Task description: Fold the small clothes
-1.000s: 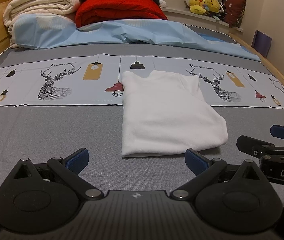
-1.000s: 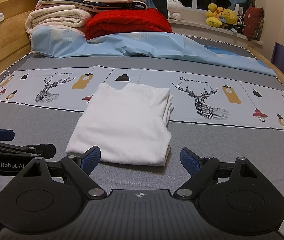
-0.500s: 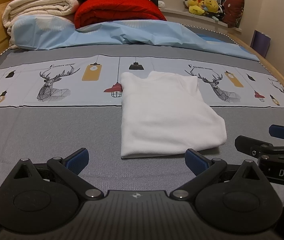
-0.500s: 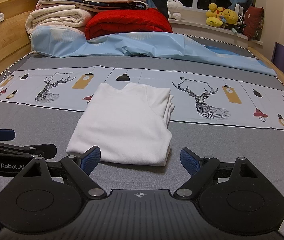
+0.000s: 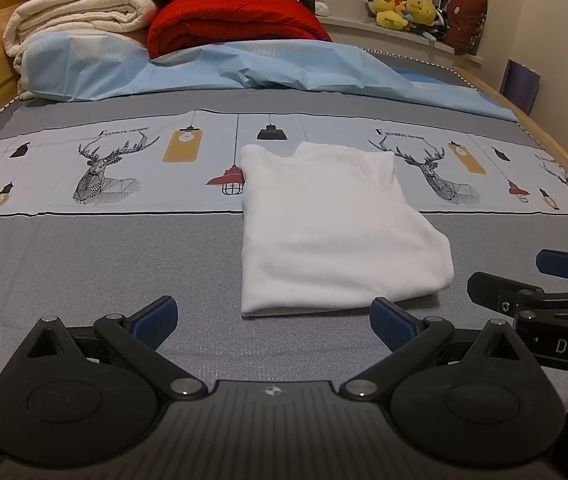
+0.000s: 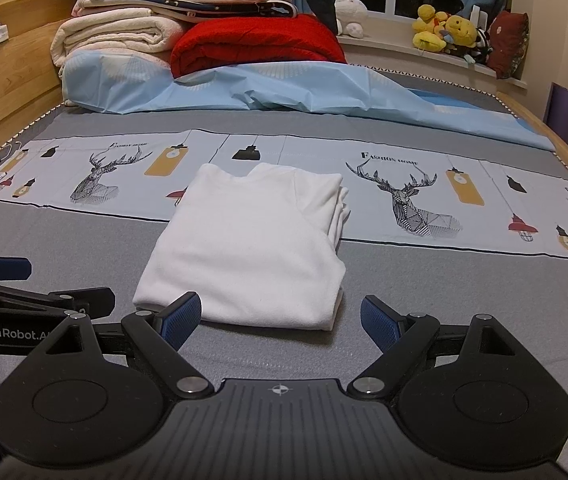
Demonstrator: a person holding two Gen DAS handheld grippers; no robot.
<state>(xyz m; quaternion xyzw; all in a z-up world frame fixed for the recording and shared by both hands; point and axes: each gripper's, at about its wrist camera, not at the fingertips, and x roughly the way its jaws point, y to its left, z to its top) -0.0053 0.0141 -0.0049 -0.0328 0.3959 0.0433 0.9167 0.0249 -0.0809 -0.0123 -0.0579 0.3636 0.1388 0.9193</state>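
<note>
1. A folded white T-shirt (image 5: 336,232) lies flat at the centre of both frames, on a grey bedsheet (image 5: 84,264); its collar end reaches onto the sheet's pale printed band.
2. The left gripper (image 5: 274,316) sits at the bottom of its own frame, blue pads spread wide, gripping nothing, just short of the shirt's near edge.
3. The right gripper (image 6: 280,318) is likewise spread and empty, its left pad overlapping the shirt's near hem in the picture.
4. Readable writing: "DAS" on the right gripper's arm at the lower right of the left view, "GenRobot.A" on the left gripper's arm at the lower left of the right view, and "FASHION HOME" beside a printed deer (image 6: 416,200).
5. Upper frame: a red blanket (image 6: 256,42), cream folded blankets (image 6: 116,36) and yellow plush toys (image 6: 444,32).
</note>
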